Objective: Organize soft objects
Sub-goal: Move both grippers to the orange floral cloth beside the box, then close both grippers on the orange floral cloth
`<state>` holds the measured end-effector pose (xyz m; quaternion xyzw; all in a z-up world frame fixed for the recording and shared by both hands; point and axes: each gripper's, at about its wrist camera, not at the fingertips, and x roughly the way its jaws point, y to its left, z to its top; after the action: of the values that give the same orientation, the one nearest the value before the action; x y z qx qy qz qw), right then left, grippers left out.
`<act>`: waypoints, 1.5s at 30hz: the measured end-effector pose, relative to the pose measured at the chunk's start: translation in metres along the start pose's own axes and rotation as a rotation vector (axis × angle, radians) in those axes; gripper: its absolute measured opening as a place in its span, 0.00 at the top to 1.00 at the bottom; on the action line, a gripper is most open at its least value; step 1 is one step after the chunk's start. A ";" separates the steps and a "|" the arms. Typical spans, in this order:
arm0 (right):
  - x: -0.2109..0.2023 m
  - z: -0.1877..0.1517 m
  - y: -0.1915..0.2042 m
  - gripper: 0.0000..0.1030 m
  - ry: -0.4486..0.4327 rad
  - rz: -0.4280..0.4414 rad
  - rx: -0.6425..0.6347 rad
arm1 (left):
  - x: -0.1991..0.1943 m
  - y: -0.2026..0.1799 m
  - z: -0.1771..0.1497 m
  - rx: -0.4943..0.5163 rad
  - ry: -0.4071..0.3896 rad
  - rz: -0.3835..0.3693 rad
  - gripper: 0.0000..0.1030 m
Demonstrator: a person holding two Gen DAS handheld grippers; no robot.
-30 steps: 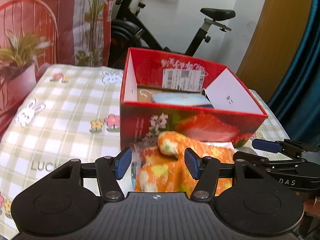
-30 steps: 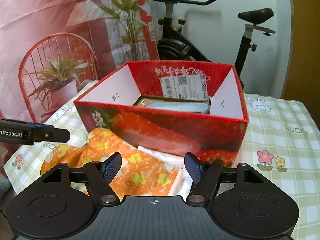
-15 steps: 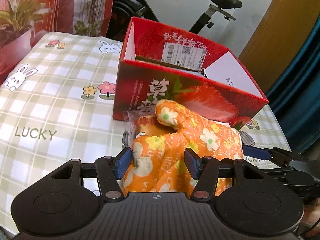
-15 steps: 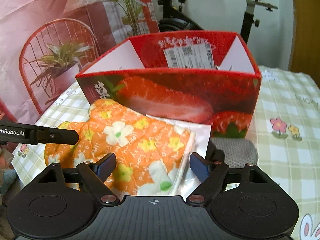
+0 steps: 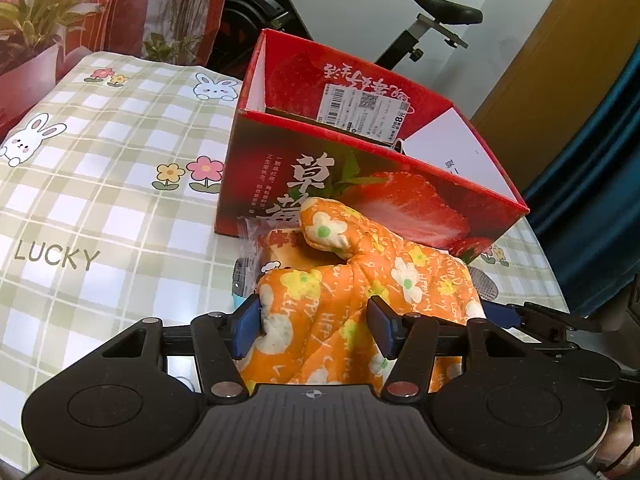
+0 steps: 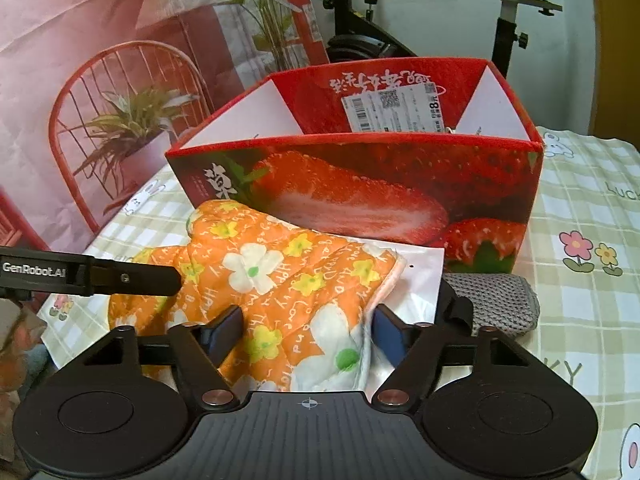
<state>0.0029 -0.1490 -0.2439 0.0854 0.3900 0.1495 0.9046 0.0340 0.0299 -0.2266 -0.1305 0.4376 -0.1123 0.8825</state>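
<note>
We see the orange flowered mitt (image 5: 360,300) lying on the checked cloth (image 5: 100,208), just in front of the red strawberry box (image 5: 360,184). Its thumb points up against the box front. Under the mitt lie a clear snack packet (image 5: 276,244) and a white pouch (image 6: 416,276). A grey knit piece (image 6: 496,300) sits to the right of the pouch, touching the foot of the box.

Left gripper (image 5: 314,326): we have it at the near left end of the mitt, pitched down. Fingers about half wide, cloth between them. The left blue pad (image 5: 246,326) touches the mitt's edge; the right pad lies against a fold. Whether they truly pinch, we cannot tell.

Right gripper (image 6: 306,334): at the cuff end of the mitt, jaws closing. The cuff sits between the pads and both pads meet the fabric, which bunches a little at the right pad (image 6: 390,334). In the right wrist view the left gripper's finger lies across the mitt's far left side.

The box stands open. A white label (image 6: 394,110) is stuck on its inner back wall. Little of the inside shows from either view.

Behind the table we note an exercise bike (image 5: 440,20) and a printed backdrop with a red chair and plants (image 6: 120,120)
</note>
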 end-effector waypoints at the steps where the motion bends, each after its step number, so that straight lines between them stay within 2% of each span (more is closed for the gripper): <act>1: 0.000 0.001 0.000 0.44 0.000 0.005 -0.001 | 0.001 -0.001 0.000 0.004 0.000 0.003 0.43; 2: -0.001 0.001 0.001 0.46 -0.003 0.008 -0.002 | 0.001 -0.003 0.000 0.009 -0.001 0.009 0.43; 4: -0.002 0.001 0.001 0.56 -0.012 0.013 -0.003 | 0.002 -0.004 0.000 0.016 -0.004 0.016 0.43; 12: -0.006 0.001 -0.004 0.78 -0.046 -0.007 0.016 | 0.002 0.000 0.003 0.005 -0.005 0.012 0.43; 31: -0.002 -0.002 -0.015 0.80 -0.071 -0.068 0.078 | -0.011 0.013 -0.006 -0.034 0.028 -0.014 0.42; 37: -0.002 -0.001 -0.015 0.80 -0.074 -0.053 0.082 | -0.009 0.013 -0.005 -0.034 0.032 -0.030 0.42; 38: -0.002 -0.001 -0.015 0.79 -0.074 -0.045 0.084 | -0.009 0.012 -0.005 -0.035 0.029 -0.042 0.45; 39: -0.002 -0.001 -0.015 0.79 -0.073 -0.035 0.086 | -0.009 0.012 -0.005 -0.033 0.027 -0.047 0.56; 41: -0.002 -0.001 -0.014 0.79 -0.075 -0.033 0.084 | -0.008 0.011 -0.005 -0.028 0.028 -0.037 0.70; 42: -0.002 0.000 -0.014 0.79 -0.077 -0.031 0.082 | -0.009 0.012 -0.004 -0.034 0.025 -0.042 0.75; 45: -0.007 0.002 -0.013 0.82 -0.093 -0.016 0.076 | -0.013 0.013 -0.003 -0.032 0.001 -0.063 0.81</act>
<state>0.0024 -0.1634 -0.2413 0.1234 0.3535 0.1230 0.9191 0.0251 0.0453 -0.2232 -0.1585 0.4353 -0.1333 0.8762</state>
